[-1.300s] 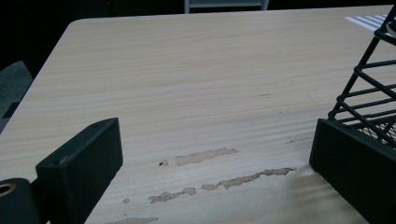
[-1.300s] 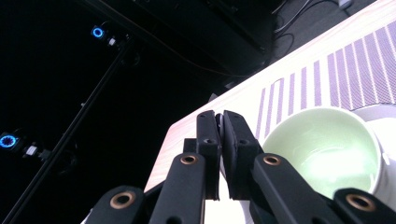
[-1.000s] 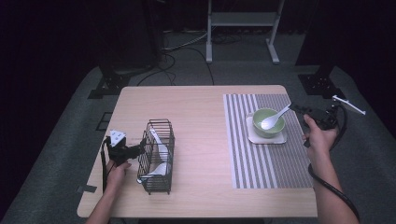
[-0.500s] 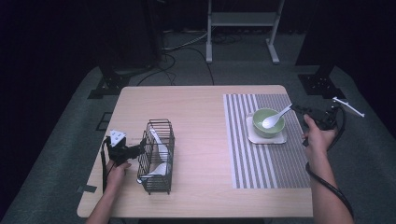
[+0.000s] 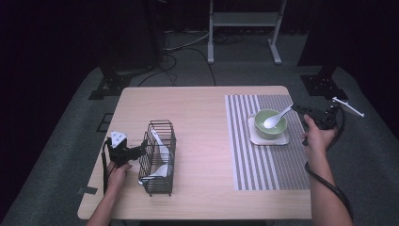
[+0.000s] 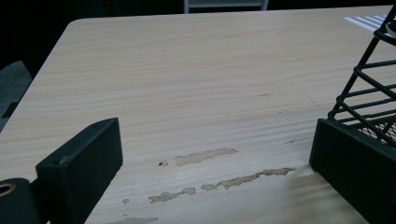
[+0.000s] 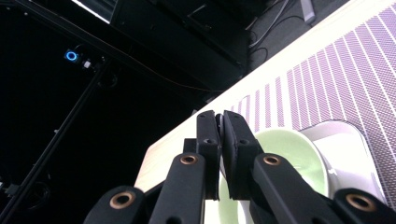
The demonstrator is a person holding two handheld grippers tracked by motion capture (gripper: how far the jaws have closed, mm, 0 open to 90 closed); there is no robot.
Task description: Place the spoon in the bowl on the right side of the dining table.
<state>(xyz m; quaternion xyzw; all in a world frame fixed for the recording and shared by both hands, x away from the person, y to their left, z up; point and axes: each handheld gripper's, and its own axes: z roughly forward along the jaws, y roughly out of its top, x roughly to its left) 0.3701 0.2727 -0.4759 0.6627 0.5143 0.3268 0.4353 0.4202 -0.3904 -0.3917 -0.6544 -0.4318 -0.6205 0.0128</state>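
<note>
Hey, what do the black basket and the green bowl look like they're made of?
Basket: thin black wire, likely coated metal, with an open grid you see through. Bowl: smooth pale green with a soft sheen, probably glazed ceramic, though plastic can't be ruled out.

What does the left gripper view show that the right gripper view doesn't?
Left gripper view alone: worn pale patches in the wood, the black wire basket at its right edge, and the left hand-held gripper with jaws wide apart. Right gripper view alone: the green bowl on its white square plate, dark stands behind, and the right hand-held gripper pressed shut. Both: the wooden table and the striped placemat.
</note>
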